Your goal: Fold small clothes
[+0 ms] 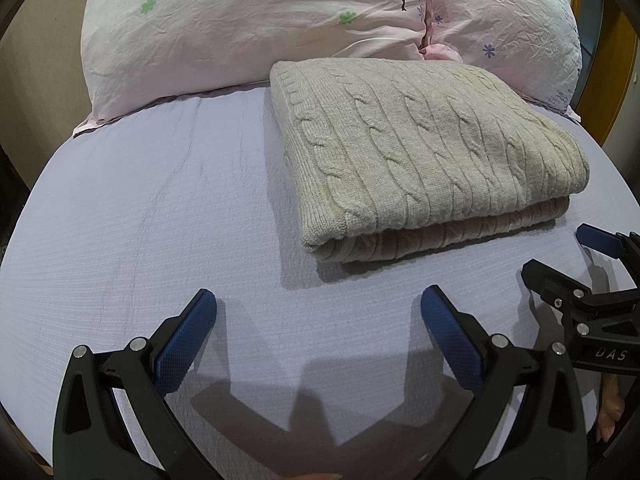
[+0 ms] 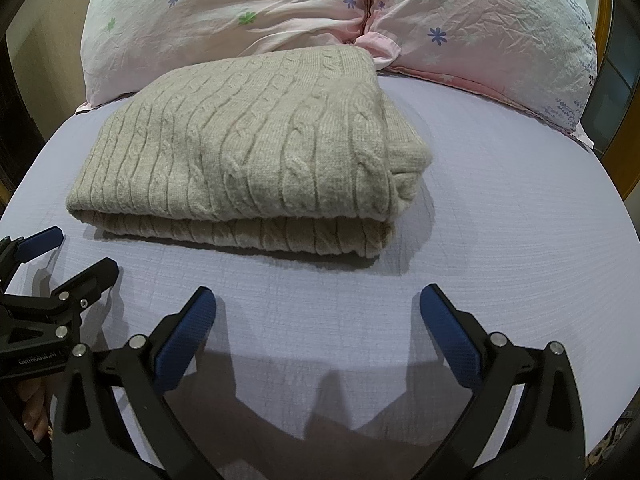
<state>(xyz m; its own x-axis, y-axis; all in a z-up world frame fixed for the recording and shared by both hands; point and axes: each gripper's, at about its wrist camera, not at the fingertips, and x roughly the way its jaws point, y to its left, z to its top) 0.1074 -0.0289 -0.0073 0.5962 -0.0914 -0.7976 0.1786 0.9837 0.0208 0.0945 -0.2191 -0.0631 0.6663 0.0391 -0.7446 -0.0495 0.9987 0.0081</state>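
A beige cable-knit sweater (image 1: pixel 420 152) lies folded into a thick rectangle on the lavender bed sheet (image 1: pixel 140 220). It also shows in the right wrist view (image 2: pixel 240 156), with its folded edge facing me. My left gripper (image 1: pixel 319 304) is open and empty, just in front of the sweater's near left corner. My right gripper (image 2: pixel 318 304) is open and empty, in front of the sweater's near right part. Each gripper shows in the other's view: the right one (image 1: pixel 560 256) at the right edge, the left one (image 2: pixel 80 252) at the left edge, both apart from the sweater.
Two pink floral pillows (image 1: pixel 248 28) (image 2: pixel 480 24) lie at the head of the bed, behind the sweater and touching its far edge. The sheet (image 2: pixel 500 220) spreads flat to both sides. A wooden frame (image 1: pixel 616 64) stands beyond the right edge.
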